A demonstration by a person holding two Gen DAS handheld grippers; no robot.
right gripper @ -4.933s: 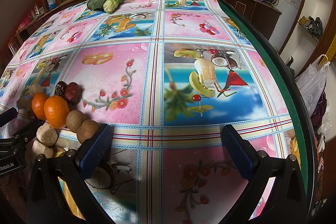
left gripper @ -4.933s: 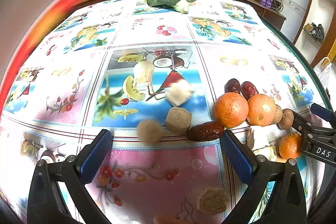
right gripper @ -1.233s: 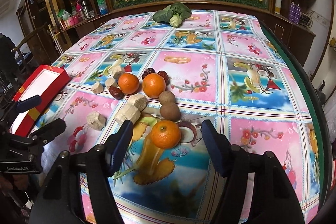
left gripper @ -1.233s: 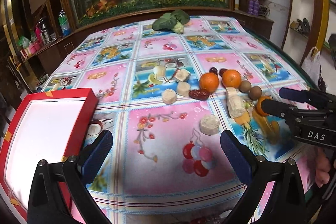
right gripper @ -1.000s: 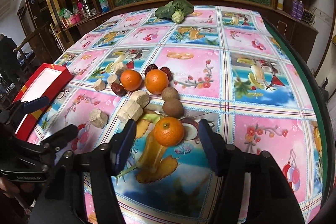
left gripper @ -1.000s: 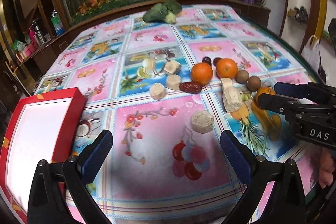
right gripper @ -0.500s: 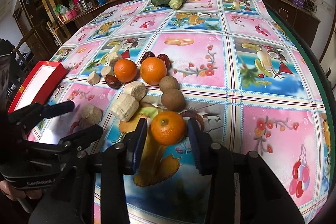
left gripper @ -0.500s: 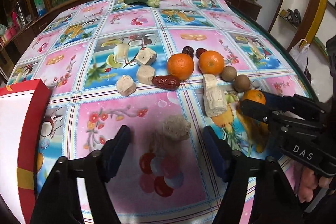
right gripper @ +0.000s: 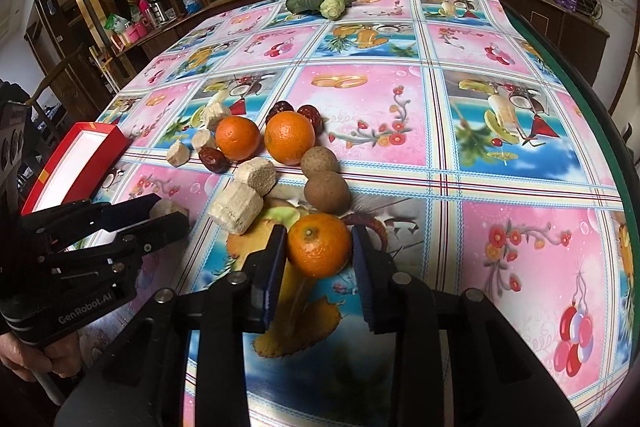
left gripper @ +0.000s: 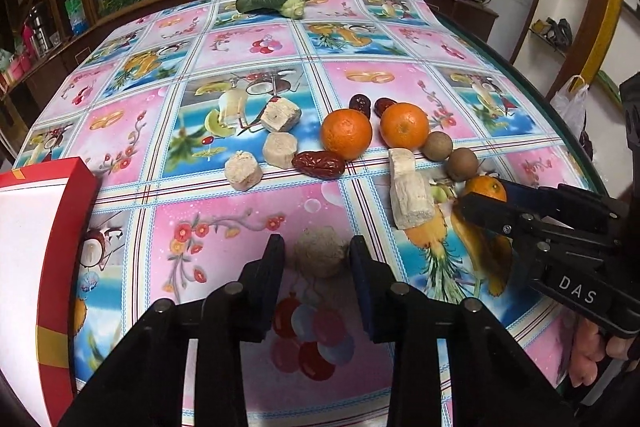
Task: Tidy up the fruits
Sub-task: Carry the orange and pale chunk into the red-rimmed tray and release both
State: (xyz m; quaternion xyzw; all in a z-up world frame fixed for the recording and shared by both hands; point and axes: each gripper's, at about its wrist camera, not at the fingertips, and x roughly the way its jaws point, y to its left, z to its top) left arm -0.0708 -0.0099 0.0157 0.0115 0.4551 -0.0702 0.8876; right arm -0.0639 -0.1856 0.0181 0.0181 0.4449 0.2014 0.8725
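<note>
Both grasps look nearly made: the right hand-held gripper brackets the small orange on the counter, the left hand-held gripper brackets a beige chunk, neither visibly pinching yet, so next comes squeezing, then lifting toward the red box
</note>
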